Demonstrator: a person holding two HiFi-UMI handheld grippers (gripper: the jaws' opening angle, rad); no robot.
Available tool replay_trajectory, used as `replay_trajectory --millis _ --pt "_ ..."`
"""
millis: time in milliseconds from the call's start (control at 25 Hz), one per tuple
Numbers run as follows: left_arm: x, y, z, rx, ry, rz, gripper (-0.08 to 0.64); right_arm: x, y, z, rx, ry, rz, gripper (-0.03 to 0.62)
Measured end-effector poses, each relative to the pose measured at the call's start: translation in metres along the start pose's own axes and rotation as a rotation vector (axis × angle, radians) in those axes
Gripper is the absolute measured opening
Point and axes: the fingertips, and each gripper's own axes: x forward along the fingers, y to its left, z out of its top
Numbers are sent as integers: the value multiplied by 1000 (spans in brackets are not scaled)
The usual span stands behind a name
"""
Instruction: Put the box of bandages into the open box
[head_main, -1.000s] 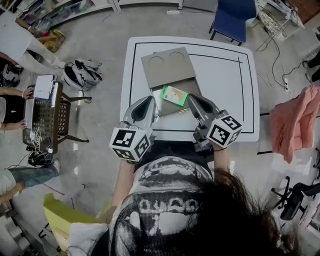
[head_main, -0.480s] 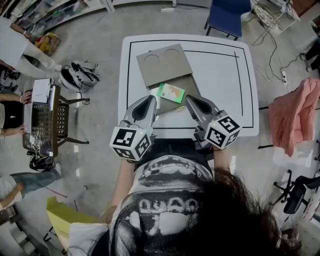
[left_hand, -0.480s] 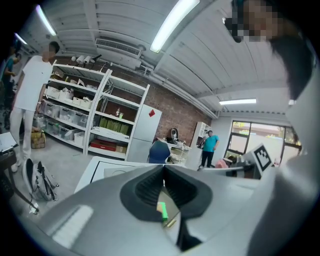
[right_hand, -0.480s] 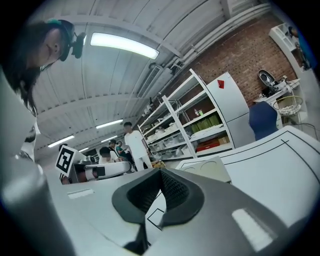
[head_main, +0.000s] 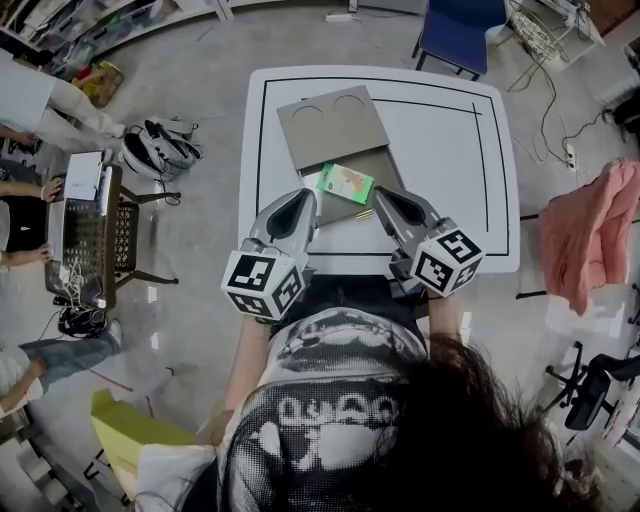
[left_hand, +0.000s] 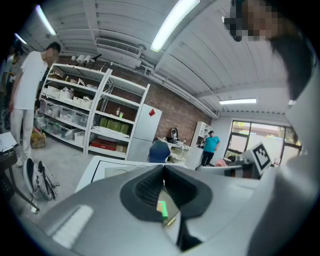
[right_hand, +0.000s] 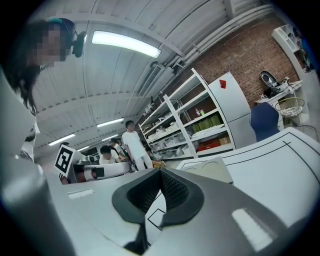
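Note:
The green box of bandages (head_main: 345, 183) lies on the open brown cardboard box (head_main: 375, 168), whose lid flap (head_main: 333, 120) with two round marks folds back toward the far side. My left gripper (head_main: 302, 198) hovers at the cardboard box's near left corner, jaws shut and empty. My right gripper (head_main: 384, 196) is at the near right corner, also shut and empty. In the left gripper view the shut tips (left_hand: 164, 169) meet, with a sliver of the green box (left_hand: 162, 209) showing below them. In the right gripper view the lid flap (right_hand: 207, 170) lies beyond the shut jaws (right_hand: 160, 172).
The white table (head_main: 450, 150) has a black line round its edge. A blue chair (head_main: 463, 30) stands behind it. A backpack (head_main: 165, 148) and a small side table with a laptop (head_main: 88, 180) are on the left, pink cloth (head_main: 590, 240) on the right. People stand and sit at left.
Both grippers stay shut near the table's front edge on either side of the cardboard box. The head view has shifted slightly; the bandage box has not moved.

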Motion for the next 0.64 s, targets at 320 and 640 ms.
replay_trajectory --millis 320,640 --pt "-1 3 0 -6 2 1 0 5 3 1 1 10 7 -9" --pt "4 4 -3 -10 4 -3 0 8 -1 0 -1 15 5 -9"
